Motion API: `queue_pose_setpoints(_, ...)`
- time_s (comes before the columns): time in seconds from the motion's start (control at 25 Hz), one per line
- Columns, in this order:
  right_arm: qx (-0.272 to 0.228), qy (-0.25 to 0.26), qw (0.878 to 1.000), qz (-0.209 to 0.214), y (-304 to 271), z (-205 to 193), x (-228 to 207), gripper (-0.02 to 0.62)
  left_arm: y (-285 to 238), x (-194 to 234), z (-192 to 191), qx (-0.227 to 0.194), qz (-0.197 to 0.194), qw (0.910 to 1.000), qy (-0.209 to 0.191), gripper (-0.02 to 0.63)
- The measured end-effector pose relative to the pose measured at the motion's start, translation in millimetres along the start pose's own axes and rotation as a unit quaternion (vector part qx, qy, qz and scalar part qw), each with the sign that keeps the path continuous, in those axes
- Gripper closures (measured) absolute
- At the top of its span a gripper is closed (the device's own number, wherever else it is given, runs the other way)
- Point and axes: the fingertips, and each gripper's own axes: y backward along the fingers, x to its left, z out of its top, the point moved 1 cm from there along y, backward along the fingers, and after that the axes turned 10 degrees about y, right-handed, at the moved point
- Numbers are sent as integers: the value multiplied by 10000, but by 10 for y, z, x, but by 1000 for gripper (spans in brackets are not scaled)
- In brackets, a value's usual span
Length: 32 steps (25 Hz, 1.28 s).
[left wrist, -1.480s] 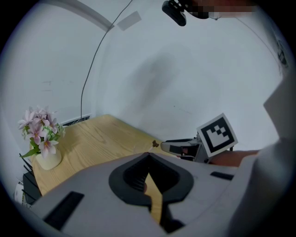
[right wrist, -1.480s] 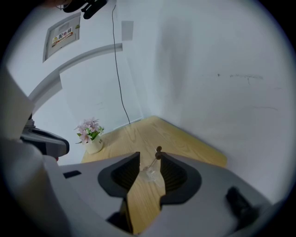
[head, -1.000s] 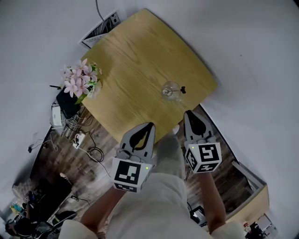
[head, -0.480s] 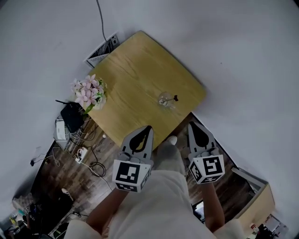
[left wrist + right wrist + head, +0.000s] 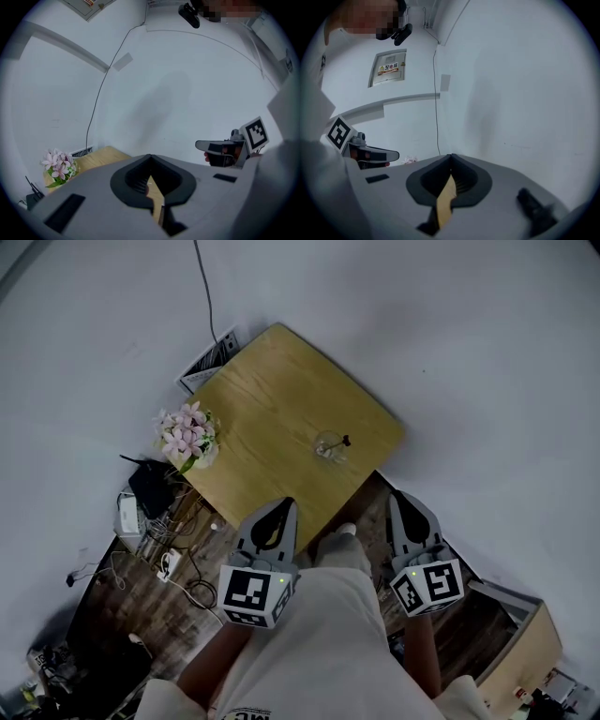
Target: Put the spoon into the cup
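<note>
A small clear glass cup [image 5: 329, 446] stands on the wooden table [image 5: 272, 418] near its right corner. The spoon's dark handle [image 5: 345, 440] sticks out of the cup. My left gripper [image 5: 281, 505] hangs over the table's near edge, shut and empty, its tips meeting [image 5: 150, 156]. My right gripper [image 5: 397, 495] is off the table's right side, above the floor, also shut with nothing in it [image 5: 450, 155]. Both are well short of the cup. Each gripper view shows the other gripper beside it, and neither shows the cup.
A vase of pink flowers [image 5: 187, 435] stands at the table's left corner. Cables and power strips [image 5: 150, 512] lie on the dark floor to the left, a striped board [image 5: 208, 360] leans behind the table, and a wooden box [image 5: 525, 652] sits at lower right. White walls surround the table.
Both grippers have risen and drawn back from the table toward the person. The table and cup now look smaller and farther away. The cup and spoon have not moved.
</note>
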Motion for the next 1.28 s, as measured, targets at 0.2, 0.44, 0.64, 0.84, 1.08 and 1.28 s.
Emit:
queue_pose_setpoints(0.2,-53,124,9999,67,198,33,49,565,153,-5,84,-143,26,9998,-101,599)
queue_pose_setpoints(0.44,-60,108,9998,152,364,-20,128,564,253,-21,90,-217,56,9996,-178,599)
queue_pose_setpoints(0.64,-67,130,9994,315,359,-62,257,564,281,-61,45,-185,24,9995,-248,599)
queue_pose_setpoints(0.84,-62,418,9984,388,382,-52,375,565,271,-117,-52,-60,-68,9991,-406,598)
queue_pose_setpoints(1.08,-34,352,9980,517,365,-64,461,565,287,-159,-88,-7,-181,9990,-400,600)
queue_pose_setpoints(1.28,27,424,9973,607,417,-98,485,565,269,-195,-143,42,-295,9987,-420,599)
